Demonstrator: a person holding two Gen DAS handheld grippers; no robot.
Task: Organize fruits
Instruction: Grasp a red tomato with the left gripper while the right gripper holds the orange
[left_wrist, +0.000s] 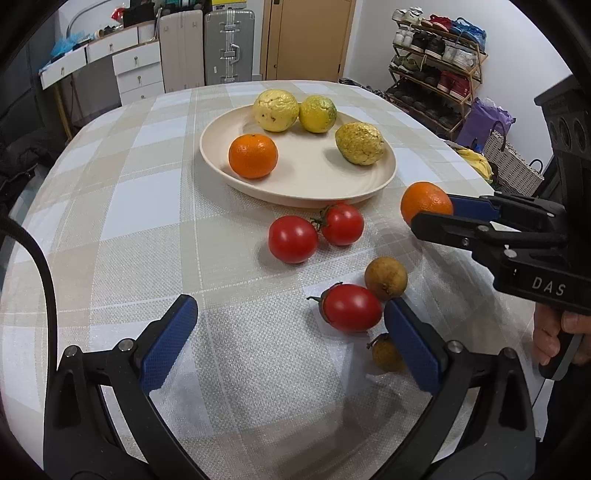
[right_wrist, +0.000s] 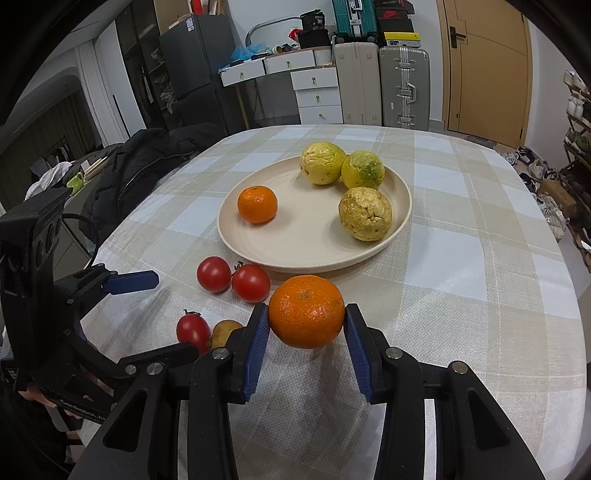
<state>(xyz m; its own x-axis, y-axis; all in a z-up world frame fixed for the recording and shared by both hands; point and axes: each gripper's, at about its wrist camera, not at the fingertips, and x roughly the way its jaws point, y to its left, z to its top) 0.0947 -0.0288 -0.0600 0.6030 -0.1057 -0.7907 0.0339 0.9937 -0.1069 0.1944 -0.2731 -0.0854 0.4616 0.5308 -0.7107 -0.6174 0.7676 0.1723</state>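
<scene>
A cream plate (left_wrist: 295, 186) (right_wrist: 280, 251) holds one orange (left_wrist: 253, 156) (right_wrist: 257, 204) and three yellow wrinkled fruits (left_wrist: 275, 110) (right_wrist: 365, 213). My right gripper (right_wrist: 306, 325) (left_wrist: 430, 214) is shut on a second orange (right_wrist: 306, 312) (left_wrist: 424, 201), held just above the cloth near the plate's front rim. Three red tomatoes (left_wrist: 293, 239) (right_wrist: 213, 274) and two small brown fruits (left_wrist: 386, 277) (right_wrist: 223, 330) lie on the cloth. My left gripper (left_wrist: 290, 332) is open and empty; its right finger stands beside one tomato (left_wrist: 351, 307) and partly hides a brown fruit (left_wrist: 384, 352).
The checked tablecloth (left_wrist: 147, 221) covers a rounded table. A black jacket (right_wrist: 147, 166) lies at the table's left edge. Suitcases (right_wrist: 404, 86), white drawers and a shoe rack (left_wrist: 436, 62) stand beyond the table.
</scene>
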